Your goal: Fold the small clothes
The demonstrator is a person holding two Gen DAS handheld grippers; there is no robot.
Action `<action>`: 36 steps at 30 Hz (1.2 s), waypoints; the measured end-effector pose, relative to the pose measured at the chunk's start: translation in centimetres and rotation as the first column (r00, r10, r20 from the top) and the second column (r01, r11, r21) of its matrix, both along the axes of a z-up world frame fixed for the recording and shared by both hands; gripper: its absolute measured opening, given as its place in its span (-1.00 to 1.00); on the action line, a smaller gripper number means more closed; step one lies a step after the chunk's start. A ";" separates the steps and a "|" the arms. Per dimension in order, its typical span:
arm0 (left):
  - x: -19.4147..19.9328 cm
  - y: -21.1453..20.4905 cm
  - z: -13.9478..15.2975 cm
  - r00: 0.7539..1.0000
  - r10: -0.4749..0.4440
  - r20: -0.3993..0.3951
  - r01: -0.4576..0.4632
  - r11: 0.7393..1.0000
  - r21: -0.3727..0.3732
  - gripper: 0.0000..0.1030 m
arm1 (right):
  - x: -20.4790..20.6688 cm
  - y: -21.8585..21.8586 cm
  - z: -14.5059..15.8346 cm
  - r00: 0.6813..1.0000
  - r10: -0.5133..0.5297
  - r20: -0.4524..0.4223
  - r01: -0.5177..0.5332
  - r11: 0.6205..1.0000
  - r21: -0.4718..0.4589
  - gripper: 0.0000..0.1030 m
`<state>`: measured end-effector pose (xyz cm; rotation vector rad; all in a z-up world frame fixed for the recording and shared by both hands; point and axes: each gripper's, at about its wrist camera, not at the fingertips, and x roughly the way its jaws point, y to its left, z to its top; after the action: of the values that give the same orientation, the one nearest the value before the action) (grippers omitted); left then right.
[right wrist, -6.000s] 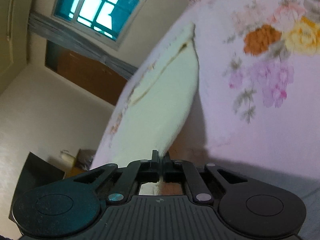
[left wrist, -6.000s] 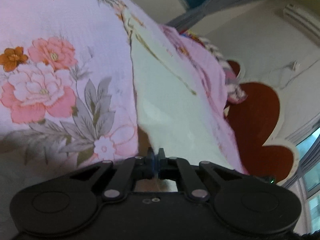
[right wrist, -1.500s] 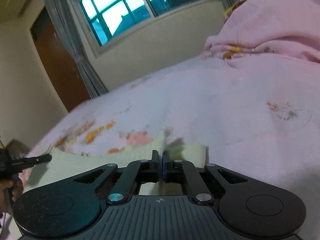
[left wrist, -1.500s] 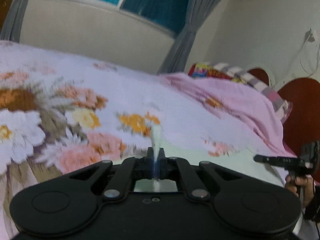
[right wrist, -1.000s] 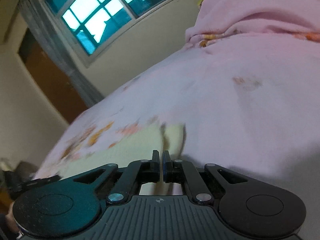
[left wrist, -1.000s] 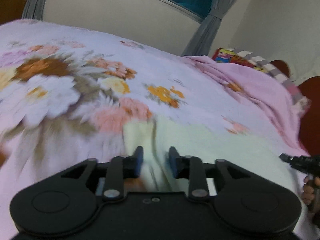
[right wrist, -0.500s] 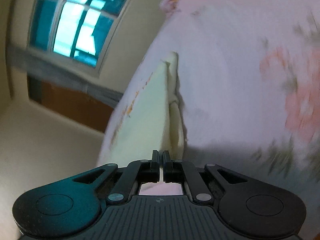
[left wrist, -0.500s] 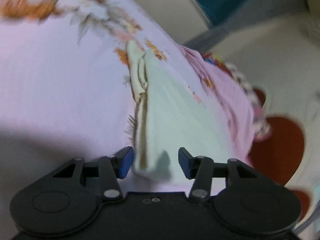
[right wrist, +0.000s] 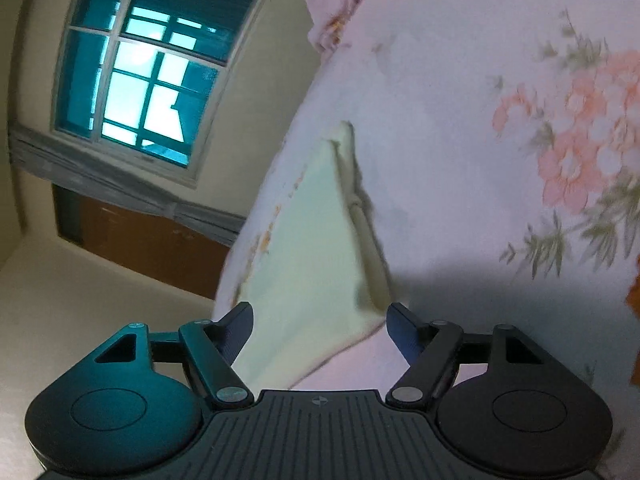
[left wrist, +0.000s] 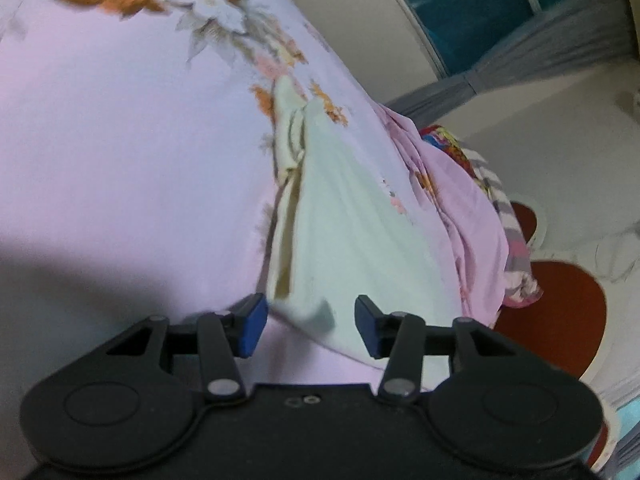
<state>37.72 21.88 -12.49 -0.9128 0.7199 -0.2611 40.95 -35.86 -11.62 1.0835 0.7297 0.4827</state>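
The left gripper (left wrist: 307,325) is seen rolled, so the bed tilts steeply across its view, and it is aimed a little downward at a near corner of the pale cream folded cloth garment (left wrist: 352,240). Its jaws are closing slightly but stand apart, the blue pads (left wrist: 251,330) clear of the fabric, with the corner lying between them. The right gripper (right wrist: 320,330) is likewise rolled and angled slightly down at another corner of the same garment (right wrist: 304,256); its jaws are opening and stand wide, nothing pressed between them.

The garment lies flat on the pink floral bedsheet (left wrist: 120,128), with a folded edge shown along 1 side. What kind of garment it is cannot be told. Neither hand is visible, and the far flowers are blurred.

Counted: 2 grippers, 1 garment, 1 teal-paned window (right wrist: 136,92).
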 end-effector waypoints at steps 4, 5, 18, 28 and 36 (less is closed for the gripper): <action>0.9 1.0 -1.9 0.998 0.065 -0.011 -0.066 0.982 -0.175 -0.08 | 2.0 1.8 -0.7 1.000 -0.022 -0.018 0.022 0.999 0.027 0.43; 1.2 1.1 -2.3 0.997 0.074 -0.020 -0.076 0.972 -0.223 -0.09 | 2.5 2.1 -0.7 0.999 -0.024 -0.022 0.025 0.999 0.038 0.43; 2.4 -0.8 -2.8 0.996 0.090 -0.015 -0.091 0.986 -0.141 -0.87 | 1.8 2.4 -2.6 0.997 -0.069 -0.026 0.069 0.997 0.019 -0.54; 2.2 0.4 -3.2 0.999 0.041 0.008 -0.041 0.998 -0.053 -0.85 | 2.1 1.8 -2.0 0.998 -0.043 -0.037 0.038 0.992 -0.123 -0.88; 1.2 0.9 -1.2 1.000 -0.002 0.020 0.000 0.995 0.103 -0.70 | 0.1 0.9 -0.7 0.998 -0.040 0.057 0.053 0.968 -0.246 -0.69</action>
<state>38.96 22.79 -13.71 -0.8112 0.7091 -0.2319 41.07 -34.97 -12.30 0.8494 0.6975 0.3668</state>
